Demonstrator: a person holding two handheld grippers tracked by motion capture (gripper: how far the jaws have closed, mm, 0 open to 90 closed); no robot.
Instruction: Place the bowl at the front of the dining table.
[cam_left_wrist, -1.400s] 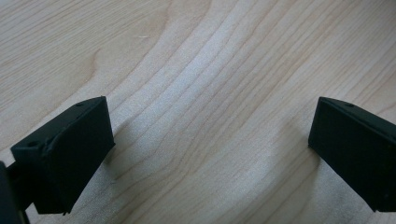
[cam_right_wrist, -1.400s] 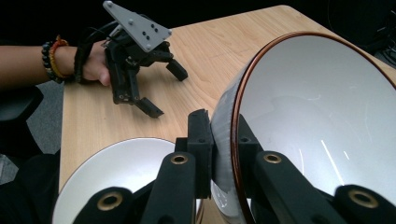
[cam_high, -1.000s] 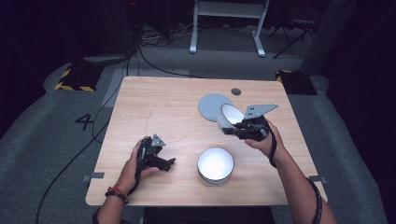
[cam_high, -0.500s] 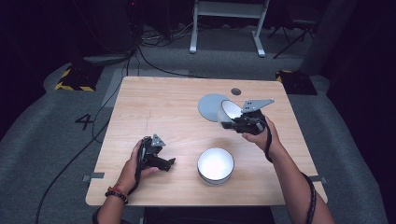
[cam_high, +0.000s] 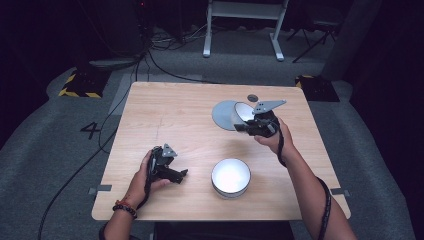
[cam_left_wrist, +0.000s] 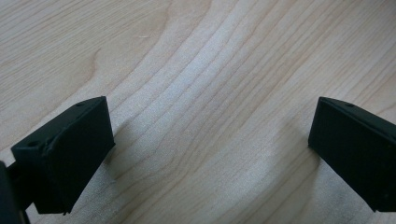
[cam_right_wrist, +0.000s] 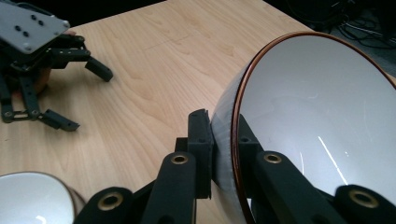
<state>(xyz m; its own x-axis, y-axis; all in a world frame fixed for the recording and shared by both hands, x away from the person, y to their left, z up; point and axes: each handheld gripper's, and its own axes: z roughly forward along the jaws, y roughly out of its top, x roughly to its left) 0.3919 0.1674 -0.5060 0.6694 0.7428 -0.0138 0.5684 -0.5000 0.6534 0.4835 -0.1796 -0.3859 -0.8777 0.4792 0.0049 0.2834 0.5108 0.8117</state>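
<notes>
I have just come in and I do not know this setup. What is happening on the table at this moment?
A person at a wooden table holds a gripper in each hand. The right gripper is shut on the rim of a tilted white bowl, holding it over a grey plate on the far side of the table. The left gripper rests open on the wood, holding nothing. A second white bowl stands upright near the front edge.
</notes>
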